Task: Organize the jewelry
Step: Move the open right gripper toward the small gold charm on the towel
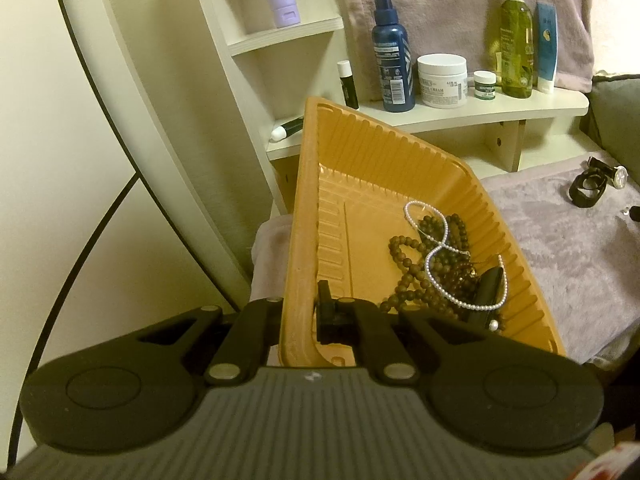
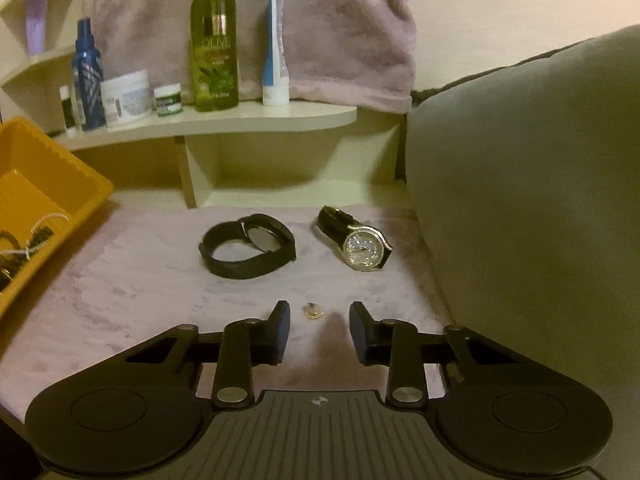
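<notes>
My left gripper is shut on the near wall of the yellow tray and holds it tilted. In the tray lie a white pearl necklace, brown bead strands and a dark object. My right gripper is open, low over the mauve cloth, with a small shiny earring between its fingertips. Beyond it lie a black band watch and a crystal-faced watch. The tray also shows at the left of the right wrist view.
A cream shelf behind holds a green spray bottle, a blue bottle, white jars and a tube. A grey cushion stands on the right. A white curved panel is to the left.
</notes>
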A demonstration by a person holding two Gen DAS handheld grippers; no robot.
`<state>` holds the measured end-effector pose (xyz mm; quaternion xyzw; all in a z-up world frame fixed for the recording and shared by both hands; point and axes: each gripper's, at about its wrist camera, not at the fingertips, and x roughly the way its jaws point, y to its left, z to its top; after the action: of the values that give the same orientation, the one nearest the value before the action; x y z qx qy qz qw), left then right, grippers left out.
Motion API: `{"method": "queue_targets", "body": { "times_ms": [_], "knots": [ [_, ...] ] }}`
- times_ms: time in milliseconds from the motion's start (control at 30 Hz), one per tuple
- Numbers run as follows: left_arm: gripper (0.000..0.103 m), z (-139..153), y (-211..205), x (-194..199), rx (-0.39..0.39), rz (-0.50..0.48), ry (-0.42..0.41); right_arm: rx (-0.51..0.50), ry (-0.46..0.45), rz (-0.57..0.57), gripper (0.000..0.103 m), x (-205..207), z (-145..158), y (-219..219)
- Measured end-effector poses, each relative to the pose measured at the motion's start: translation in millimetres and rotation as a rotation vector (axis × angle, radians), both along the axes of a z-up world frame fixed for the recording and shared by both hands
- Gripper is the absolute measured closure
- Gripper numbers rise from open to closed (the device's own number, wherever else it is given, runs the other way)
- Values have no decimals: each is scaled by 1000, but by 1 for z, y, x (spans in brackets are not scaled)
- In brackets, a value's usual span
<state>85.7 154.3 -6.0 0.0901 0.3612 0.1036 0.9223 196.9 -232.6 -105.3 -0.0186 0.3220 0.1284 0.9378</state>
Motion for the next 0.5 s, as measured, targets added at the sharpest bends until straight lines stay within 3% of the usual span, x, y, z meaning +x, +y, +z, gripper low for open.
{"method": "queue_targets", "body": {
  "times_ms": [67,500],
  "knots": [
    [99,0,0,1,1,0,2,-15,-2,10,80,3,-2,3],
    [99,-1,1,1,3,-1,8,-48,10,20,91,14,-10,15]
  ]
}}
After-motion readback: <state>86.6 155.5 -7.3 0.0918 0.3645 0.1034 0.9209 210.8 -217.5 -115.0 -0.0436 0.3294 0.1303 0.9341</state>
